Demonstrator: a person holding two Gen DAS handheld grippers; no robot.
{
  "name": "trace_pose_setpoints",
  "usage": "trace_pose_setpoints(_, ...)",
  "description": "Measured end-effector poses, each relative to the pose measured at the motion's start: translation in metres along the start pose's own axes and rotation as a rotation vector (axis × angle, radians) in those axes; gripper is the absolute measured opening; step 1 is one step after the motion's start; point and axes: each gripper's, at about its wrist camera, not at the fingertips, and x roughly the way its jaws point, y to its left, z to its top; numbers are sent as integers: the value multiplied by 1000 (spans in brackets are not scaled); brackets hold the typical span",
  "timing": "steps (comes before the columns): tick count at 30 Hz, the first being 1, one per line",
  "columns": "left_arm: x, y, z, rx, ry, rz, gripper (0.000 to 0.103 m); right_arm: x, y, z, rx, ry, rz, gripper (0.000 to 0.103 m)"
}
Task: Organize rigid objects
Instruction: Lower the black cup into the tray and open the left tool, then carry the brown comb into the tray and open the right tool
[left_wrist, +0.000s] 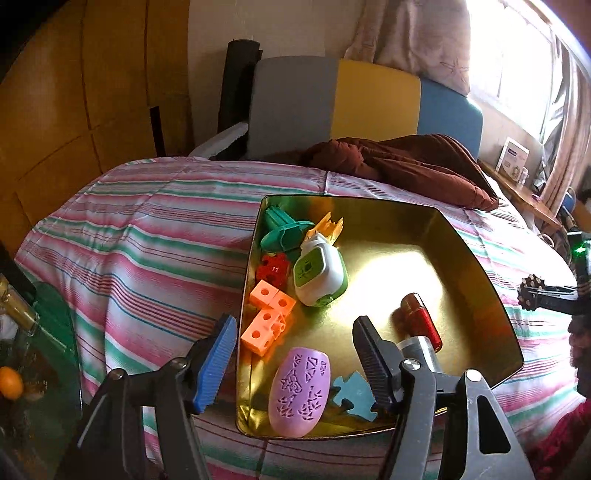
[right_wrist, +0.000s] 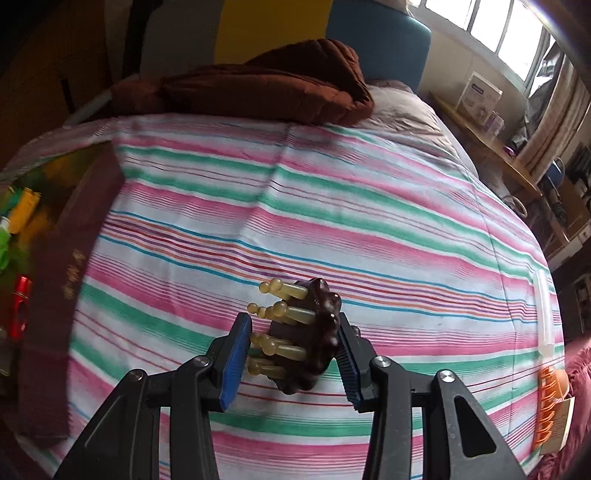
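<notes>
In the left wrist view, the left gripper is hanging over the tray's near left corner with its fingers spread wide and holding nothing. The gold tray is lying on the striped bed. Toys are crowding its left edge: a teal piece, a green-and-white toy, orange blocks, a purple egg and a blue puzzle piece by the near edge. A red tube is lying mid-tray; the right half is sitting open.

In the right wrist view, the right gripper is pinching a dark brush with amber pegs above the bed, whose striped middle is lying open. The tray is sitting at the left edge.
</notes>
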Motion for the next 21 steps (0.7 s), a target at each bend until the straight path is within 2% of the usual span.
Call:
trace_pose_setpoints(8,3,11,-5,-33,12,7,66,-53,56,26,-59,-138,137,44)
trace_pose_setpoints(13,2,24,-6,-68,10,23,66,-82,116,44,-147,-211,288,44)
trace_pose_setpoints(17,1,34,-9,-88,13,35,66,-87,173,51,-230,-215,392,44)
trace_pose_setpoints(21,0,42,-11,-103,16,43,66,-80,222,46,-298,-190,451,44)
